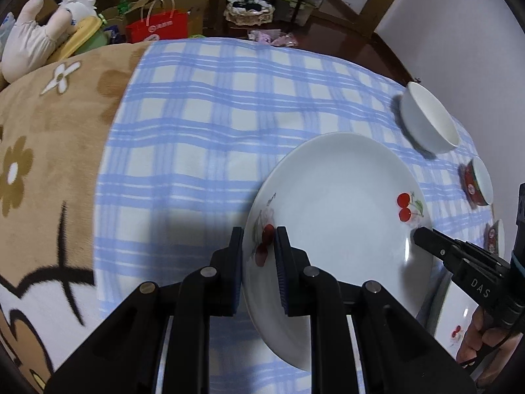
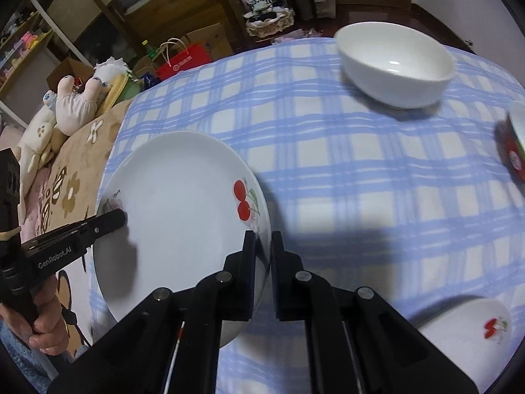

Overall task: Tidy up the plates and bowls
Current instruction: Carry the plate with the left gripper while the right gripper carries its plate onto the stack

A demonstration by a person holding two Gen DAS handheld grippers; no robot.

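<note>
A white plate with cherry prints hangs tilted above the blue checked cloth, carried by both grippers. My left gripper is shut on its left rim, at the cherry print there. Opposite it, my right gripper is shut on the right rim just below the other cherry print. A plain white bowl stands on the cloth beyond the plate. A red-patterned bowl sits at the right edge.
Another white cherry-print dish lies on the cloth near the right hand. A second red-patterned piece shows beside it. A tan flowered blanket with plush toys lies left of the cloth. Bags, boxes and shelves stand behind.
</note>
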